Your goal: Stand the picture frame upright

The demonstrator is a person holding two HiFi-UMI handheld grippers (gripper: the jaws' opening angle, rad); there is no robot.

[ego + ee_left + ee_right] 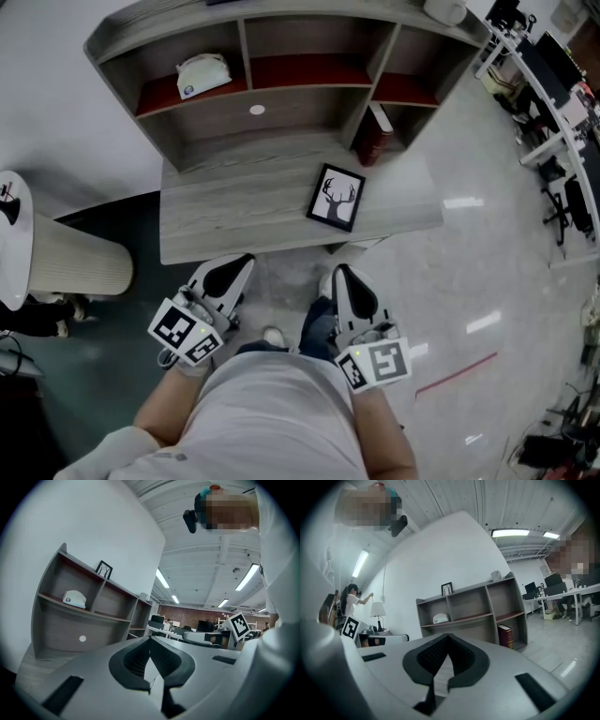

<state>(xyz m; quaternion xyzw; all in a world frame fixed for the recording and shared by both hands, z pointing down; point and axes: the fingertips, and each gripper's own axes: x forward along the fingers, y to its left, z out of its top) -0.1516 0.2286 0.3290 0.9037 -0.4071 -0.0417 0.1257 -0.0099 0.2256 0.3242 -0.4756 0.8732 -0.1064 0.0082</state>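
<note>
A black picture frame (336,197) with a deer-antler print lies flat on the grey wooden desk (225,220), near its front right part. Both grippers hover just in front of the desk's near edge, held close to my body and pointing level toward the shelf. My left gripper (246,260) (151,639) is shut with nothing between its pads. My right gripper (339,270) (449,636) is likewise shut and empty, a little short of the frame. The flat frame does not show in either gripper view.
A shelf unit (281,66) rises at the back of the desk, holding a white object (203,73) and a dark red book (375,136). A small frame (446,588) stands on its top. A lampshade (75,258) is on the left, office desks (553,84) on the right.
</note>
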